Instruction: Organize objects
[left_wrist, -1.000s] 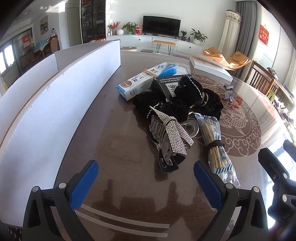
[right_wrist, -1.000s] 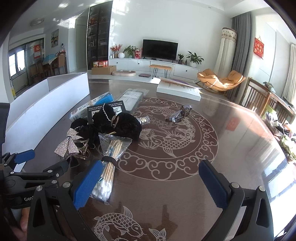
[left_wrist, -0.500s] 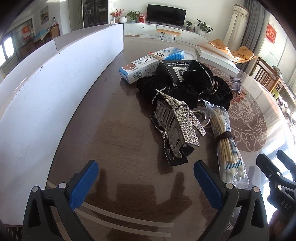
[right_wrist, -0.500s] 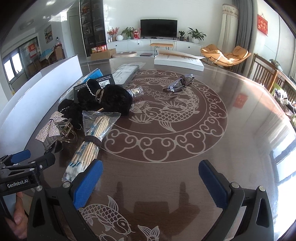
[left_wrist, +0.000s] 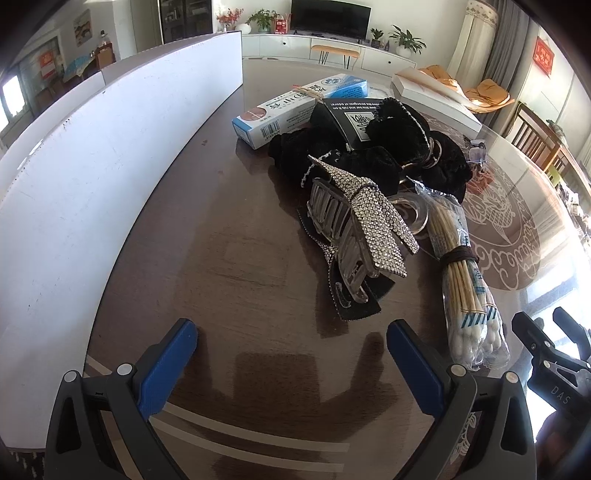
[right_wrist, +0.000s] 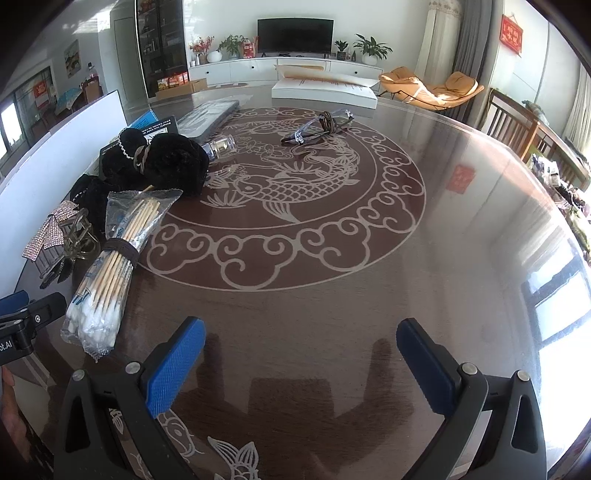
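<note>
White board (left_wrist: 110, 155) standing upright along left edge of dark table (left_wrist: 221, 258). Left gripper (left_wrist: 291, 354) hovering low over bare tabletop, jaws spread wide, nothing between blue pads (left_wrist: 166, 365). Ahead and slightly right of it: rhinestone hair clip (left_wrist: 354, 229), lying on a black card, just beyond the pad tips and not touching them. Behind clip: black scrunchies (left_wrist: 406, 151) in a heap, overlapping a black booklet (left_wrist: 351, 114). Further back-left: blue-and-white box (left_wrist: 295, 107), rubber-banded, lying flat. Right of clip: bag of cotton swabs (left_wrist: 465, 273), bound mid-length by a brown band, swab heads toward camera, beside left gripper's right pad but apart from it. Clear tape roll (left_wrist: 413, 214) partly under clip and bag.

Right wrist view: same swab bag (right_wrist: 110, 258) at left, near the left pad of right gripper (right_wrist: 301, 362), not between pads. Right gripper released, jaws wide apart, empty, over patterned tabletop with fish motif. Small clear bottle (right_wrist: 221, 146) on its side beside scrunchies. Safety glasses (right_wrist: 317, 125) well ahead of right gripper, near table centre. White flat box (right_wrist: 325, 92) at far edge.
</note>
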